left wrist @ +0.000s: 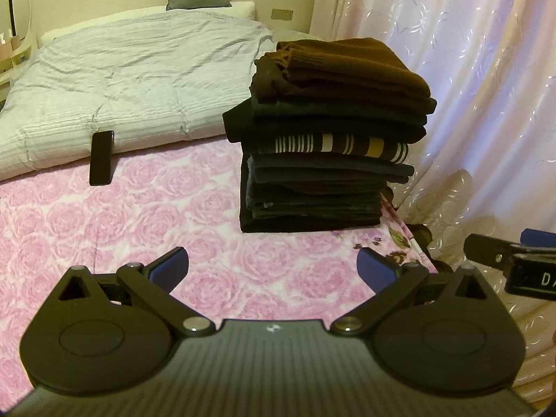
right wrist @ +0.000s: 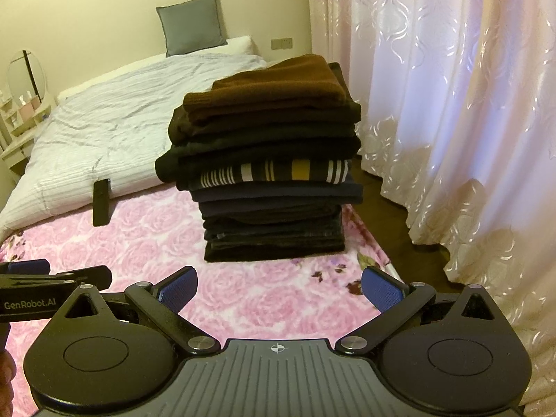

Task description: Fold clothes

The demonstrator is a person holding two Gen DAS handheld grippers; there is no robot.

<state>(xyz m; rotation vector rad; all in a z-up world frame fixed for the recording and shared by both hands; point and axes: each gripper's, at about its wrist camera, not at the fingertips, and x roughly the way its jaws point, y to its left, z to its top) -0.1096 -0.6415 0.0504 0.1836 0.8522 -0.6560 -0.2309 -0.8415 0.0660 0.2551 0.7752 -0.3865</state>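
A tall stack of folded dark clothes stands on the pink rose-patterned blanket, near the bed's right edge. A brown knit piece lies on top, and a striped garment sits mid-stack. My left gripper hovers open in front of the stack, holding nothing. My right gripper is also open and empty, just short of the stack. Each gripper shows at the edge of the other's view.
A black phone lies on the blanket beside a white quilt. A grey pillow leans on the wall. Pink curtains hang right of the bed, over a dark floor gap.
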